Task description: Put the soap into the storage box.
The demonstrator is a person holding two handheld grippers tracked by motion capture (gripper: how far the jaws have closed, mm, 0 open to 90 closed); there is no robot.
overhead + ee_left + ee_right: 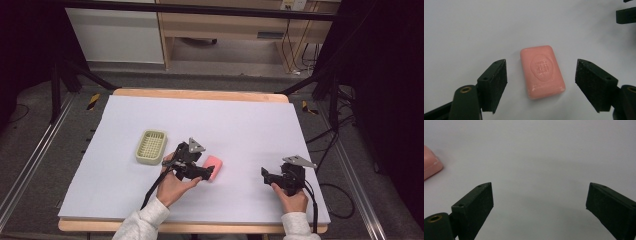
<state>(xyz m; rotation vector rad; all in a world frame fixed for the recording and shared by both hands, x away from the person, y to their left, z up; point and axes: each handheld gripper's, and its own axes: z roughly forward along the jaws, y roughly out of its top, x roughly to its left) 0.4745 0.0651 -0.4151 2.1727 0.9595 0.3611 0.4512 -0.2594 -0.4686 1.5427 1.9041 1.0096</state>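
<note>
While a green slotted tray [151, 147] is seen at the left of the white-covered desk [240, 125], the left tongs [541, 82] are held spread around a pink soap bar [542, 71] lying flat mid-desk, untouched by either pad. At the right, well apart, the right tongs [538, 202] are held spread over bare desk.

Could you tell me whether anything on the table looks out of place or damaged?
Only mildly: the pink soap bar lies bare on the white table cover, beside the empty green soap dish rather than in it. It looks intact, and nothing is spilled.
</note>
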